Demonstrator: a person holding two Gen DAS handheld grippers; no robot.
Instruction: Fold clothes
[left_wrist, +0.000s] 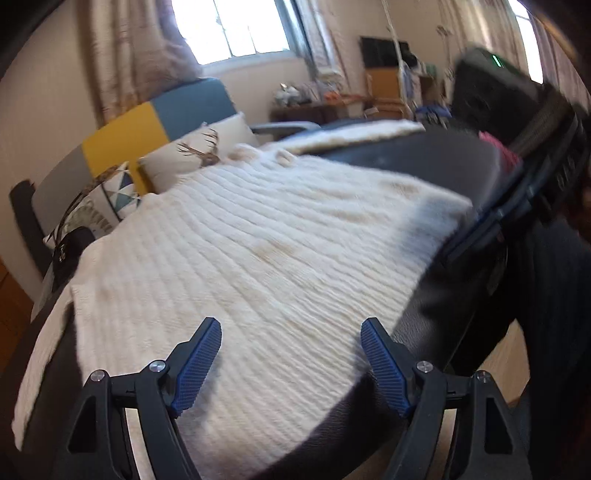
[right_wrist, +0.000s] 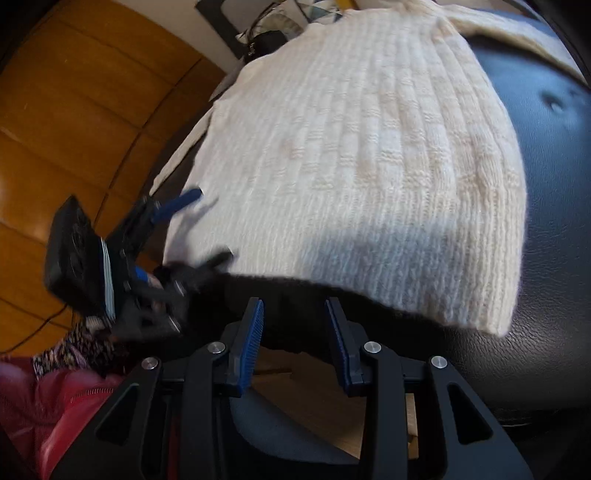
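Sweater (left_wrist: 258, 240) spread flat on dark seat (right_wrist: 554, 166), filling frame centre. Left gripper (left_wrist: 291, 347) wide open over lower hem, empty. Right gripper (right_wrist: 295, 332) part open, empty, below hem. Step: pre-grasp. Next: pinch hem corners, fold upward.

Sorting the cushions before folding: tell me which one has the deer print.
The white cushion beside the cream sweater; its neighbour shows coloured triangles instead.
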